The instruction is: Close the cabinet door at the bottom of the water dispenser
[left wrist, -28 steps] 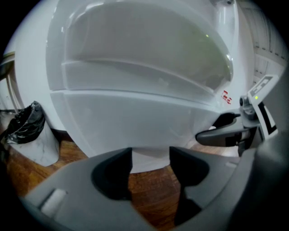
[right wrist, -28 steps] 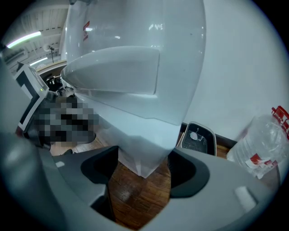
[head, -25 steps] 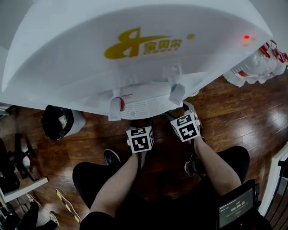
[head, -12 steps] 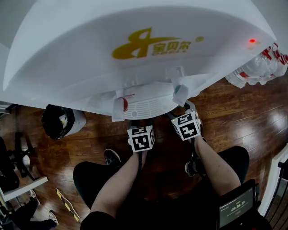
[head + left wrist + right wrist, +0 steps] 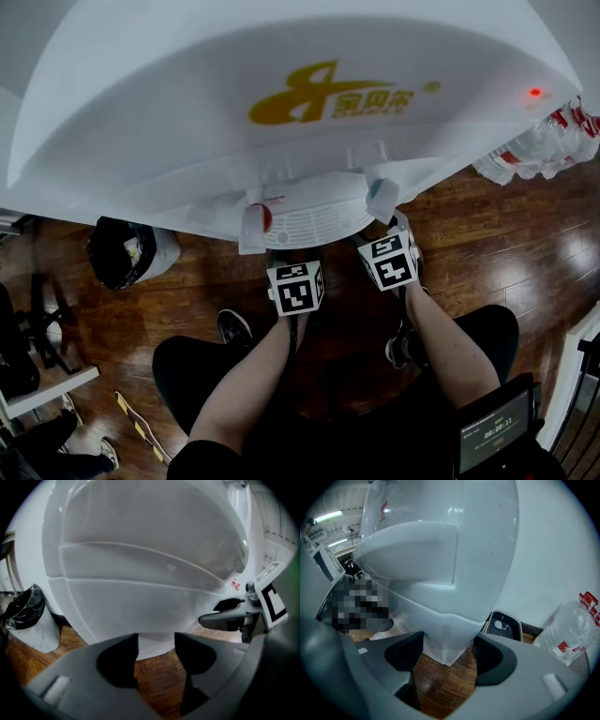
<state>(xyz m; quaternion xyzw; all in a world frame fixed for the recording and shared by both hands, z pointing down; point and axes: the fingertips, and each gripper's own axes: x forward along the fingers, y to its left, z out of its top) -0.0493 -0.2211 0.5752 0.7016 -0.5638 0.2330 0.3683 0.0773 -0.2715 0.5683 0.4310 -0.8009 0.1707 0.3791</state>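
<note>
We see a white water dispenser [image 5: 281, 94], gold logo, upright on wood floor [image 5: 516, 244], curved cabinet door [image 5: 140, 613] seemingly flush

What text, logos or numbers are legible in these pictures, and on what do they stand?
"宝贝尔", as it seems, gold, beside a gold logo on the water dispenser; the small line beneath is unreadable.
On the screen at lower right: timer digits, too small to read.
On the water bottles, red labels: unreadable.

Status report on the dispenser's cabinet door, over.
Left gripper open, empty. Right gripper open, empty. Both face water dispenser, low down; cabinet door open or shut, cannot tell. Bin off left, not in the way.
</note>
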